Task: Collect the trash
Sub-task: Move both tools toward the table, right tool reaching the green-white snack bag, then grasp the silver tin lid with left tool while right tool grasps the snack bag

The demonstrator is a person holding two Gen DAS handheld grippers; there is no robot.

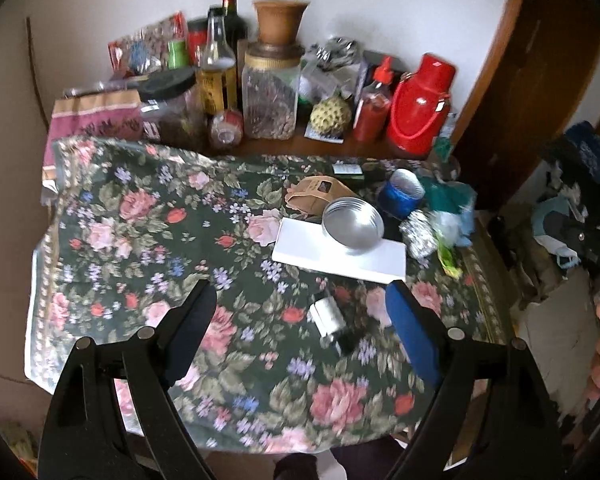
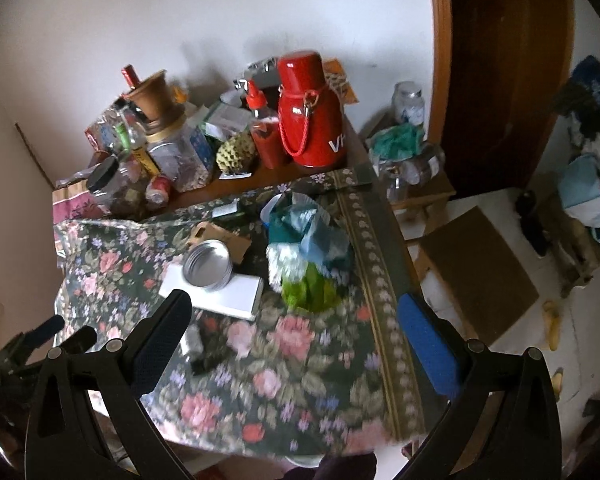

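Observation:
A floral cloth [image 1: 148, 240] covers the table. On it lie a white flat box [image 1: 320, 258] with a round silver tin [image 1: 354, 226] on top, a brown paper bag [image 1: 320, 194], a blue roll [image 1: 402, 194], a foil ball [image 1: 420, 234] and crumpled teal, blue and green plastic bags [image 2: 308, 248]. A small silver-and-black object [image 1: 330, 322] lies just below and between my left gripper's [image 1: 300, 292] open fingers. My right gripper [image 2: 294, 304] also stands open and empty, above the cloth in front of the bags, with the tin [image 2: 208, 266] to its left.
The back of the table is crowded: a red thermos [image 1: 418, 108], a red sauce bottle [image 1: 374, 108], jars, a wine bottle [image 1: 232, 20], a clay pot [image 1: 280, 20] and a green scaly fruit [image 1: 330, 114]. Right of the table are a brown door [image 2: 500, 80], cardboard [image 2: 476, 272] and piled clothes.

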